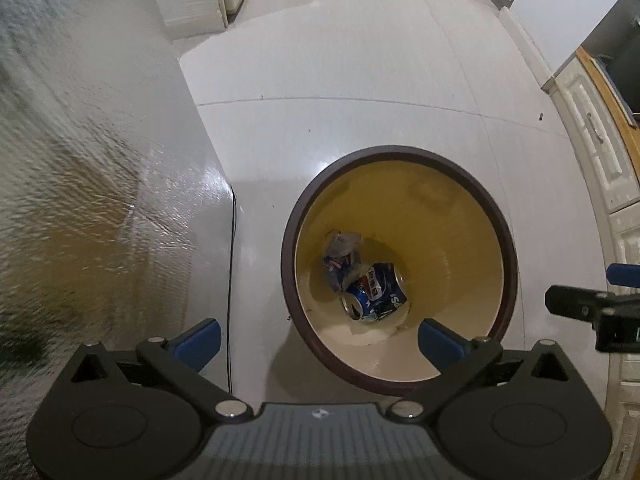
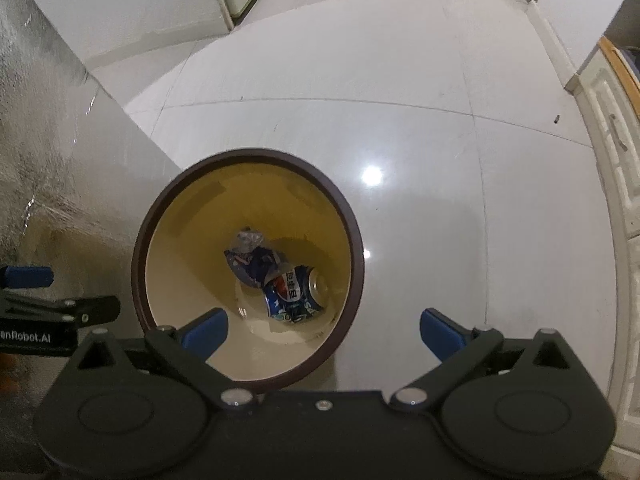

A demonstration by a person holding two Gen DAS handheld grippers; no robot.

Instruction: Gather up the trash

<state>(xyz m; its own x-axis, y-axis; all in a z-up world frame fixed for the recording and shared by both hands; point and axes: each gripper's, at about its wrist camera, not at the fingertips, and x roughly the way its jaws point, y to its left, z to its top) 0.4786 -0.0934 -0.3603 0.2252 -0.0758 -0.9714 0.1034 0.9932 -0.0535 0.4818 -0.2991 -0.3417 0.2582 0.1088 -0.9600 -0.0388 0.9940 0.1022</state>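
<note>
The bottom of the round bin (image 1: 496, 216) holds two pieces of trash, and both are hard to read in full: the crumpled clear bottle (image 1: 340, 254) is squashed so that its blue label shows no legible word, and the crushed blue can (image 1: 376, 292) shows only part of a Pepsi mark, the letters cut to "PSI" along one dented side in the left wrist view. In the right wrist view the bin (image 2: 160, 216) sits left of centre, the bottle (image 2: 250, 256) lying against the can (image 2: 296, 292), which here shows a red, white and blue roundel. The left gripper (image 1: 320, 338) hangs over the bin's lower left edge with its two blue fingers spread wide and nothing between them; the right gripper (image 2: 324, 330) is likewise spread wide and empty, its left finger over the bin's lower rim. Each gripper shows only partly at the other view's side edge; on the left gripper's body (image 2: 36, 320) the cut-off writing "nRobot.AI" can be read. The textured wall (image 1: 80, 160) at the left is blurred.
</note>
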